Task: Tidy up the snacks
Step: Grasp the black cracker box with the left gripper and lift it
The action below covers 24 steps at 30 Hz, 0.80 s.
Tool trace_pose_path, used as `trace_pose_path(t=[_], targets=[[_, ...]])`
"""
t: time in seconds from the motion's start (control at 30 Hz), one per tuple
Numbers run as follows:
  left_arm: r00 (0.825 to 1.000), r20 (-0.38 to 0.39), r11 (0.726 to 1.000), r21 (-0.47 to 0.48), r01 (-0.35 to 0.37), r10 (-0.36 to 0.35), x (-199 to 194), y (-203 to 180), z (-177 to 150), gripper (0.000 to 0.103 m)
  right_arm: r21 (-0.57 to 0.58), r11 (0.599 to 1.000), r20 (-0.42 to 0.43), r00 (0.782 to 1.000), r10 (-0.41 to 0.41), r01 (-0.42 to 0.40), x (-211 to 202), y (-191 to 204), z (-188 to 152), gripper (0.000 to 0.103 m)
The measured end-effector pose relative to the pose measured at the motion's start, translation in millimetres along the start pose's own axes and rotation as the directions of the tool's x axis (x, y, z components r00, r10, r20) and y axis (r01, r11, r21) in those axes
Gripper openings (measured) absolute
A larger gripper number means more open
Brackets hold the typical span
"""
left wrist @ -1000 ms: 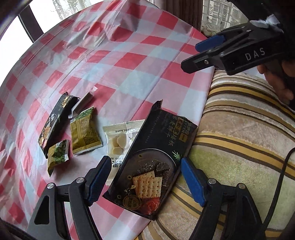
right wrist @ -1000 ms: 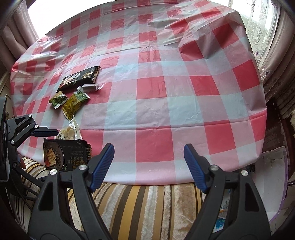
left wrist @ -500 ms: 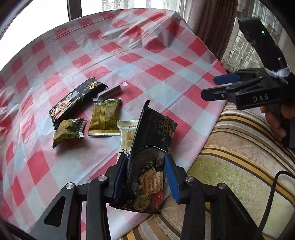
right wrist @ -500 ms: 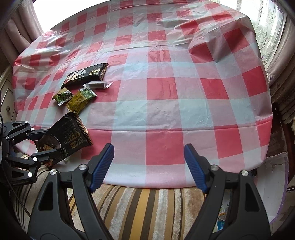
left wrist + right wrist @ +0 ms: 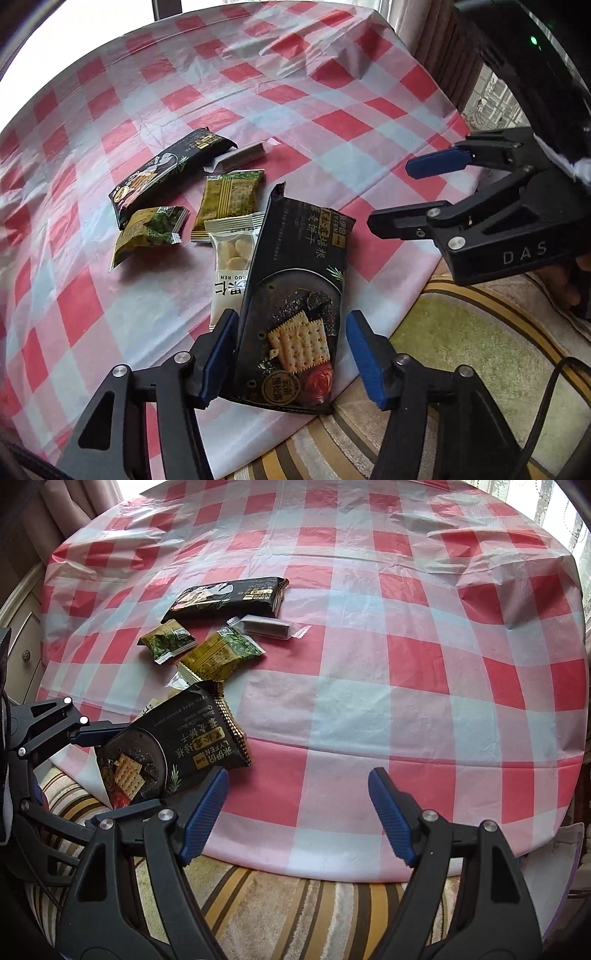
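Two grippers in view, left gripper [image 5: 291, 354] around black cracker pack [image 5: 295, 302] (lifted at table edge, right pad apparently not touching), right gripper [image 5: 295, 808] spread, holding nothing, small snack packets [image 5: 218, 653] on checked tablecloth [image 5: 406, 664].

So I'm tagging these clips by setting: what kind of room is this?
Probably a home dining or living room: a table under a red-checked plastic tablecloth, a striped rug below, and lace curtains at the window.
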<state>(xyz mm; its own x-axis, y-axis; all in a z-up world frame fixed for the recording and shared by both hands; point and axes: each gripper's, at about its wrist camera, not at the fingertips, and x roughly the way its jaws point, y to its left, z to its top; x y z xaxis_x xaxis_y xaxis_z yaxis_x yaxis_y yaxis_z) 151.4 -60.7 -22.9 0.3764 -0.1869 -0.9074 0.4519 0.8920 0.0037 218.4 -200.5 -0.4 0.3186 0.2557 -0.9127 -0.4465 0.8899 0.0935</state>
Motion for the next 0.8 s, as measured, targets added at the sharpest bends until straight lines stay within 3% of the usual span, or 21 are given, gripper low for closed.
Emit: trace_pose_path(t=[0.07,0.1,0.17,0.3,0.43,0.5,0.63,0.7,0.8], targets=[[0.996,-0.045,0.997,0.036,-0.070,0.072,10.5,-6.9,-0.3,0.062,-0.006,1.000,0.001,1.000,-0.014,0.014,-0.2,1.5,-0.2,0.080],[0.997,-0.031,0.997,0.036,-0.073,0.074,9.3,-7.3,-0.3,0.059,-0.005,1.000,0.001,1.000,-0.018,0.018,-0.4,1.5,-0.4,0.080],[0.997,-0.025,0.997,0.027,-0.069,0.069,8.0,-5.3,-1.5,0.053,0.002,1.000,0.006,1.000,-0.026,0.026,-1.9,0.4,-0.2,0.080],[0.999,0.039,0.999,-0.027,-0.038,0.039,-7.7,4.0,-5.8,0.053,0.025,0.999,0.025,0.999,-0.028,0.027,-8.1,-2.2,-0.1,0.080],[0.993,0.122,0.987,-0.162,0.022,-0.002,-30.7,27.3,-16.4,0.053,0.031,0.999,0.020,1.000,-0.020,0.020,-8.2,1.6,0.8,0.080],[0.989,0.147,0.963,-0.270,0.025,0.016,-37.4,44.1,-23.8,0.053,0.018,1.000,0.014,1.000,-0.011,0.011,-6.6,9.2,2.1,0.080],[0.987,0.147,0.881,-0.474,0.009,0.069,-40.8,79.1,-41.0,0.053,-0.013,1.000,-0.001,1.000,0.026,-0.026,-0.1,30.6,7.9,0.080],[0.985,0.150,0.847,-0.532,0.010,0.082,-41.1,89.7,-47.5,0.053,-0.023,0.999,-0.010,0.999,0.039,-0.039,4.2,41.3,11.8,0.080],[0.981,0.167,0.819,-0.574,0.016,0.097,-43.5,97.4,-54.6,0.053,-0.037,0.998,-0.021,0.998,0.059,-0.060,11.2,56.1,17.8,0.080]])
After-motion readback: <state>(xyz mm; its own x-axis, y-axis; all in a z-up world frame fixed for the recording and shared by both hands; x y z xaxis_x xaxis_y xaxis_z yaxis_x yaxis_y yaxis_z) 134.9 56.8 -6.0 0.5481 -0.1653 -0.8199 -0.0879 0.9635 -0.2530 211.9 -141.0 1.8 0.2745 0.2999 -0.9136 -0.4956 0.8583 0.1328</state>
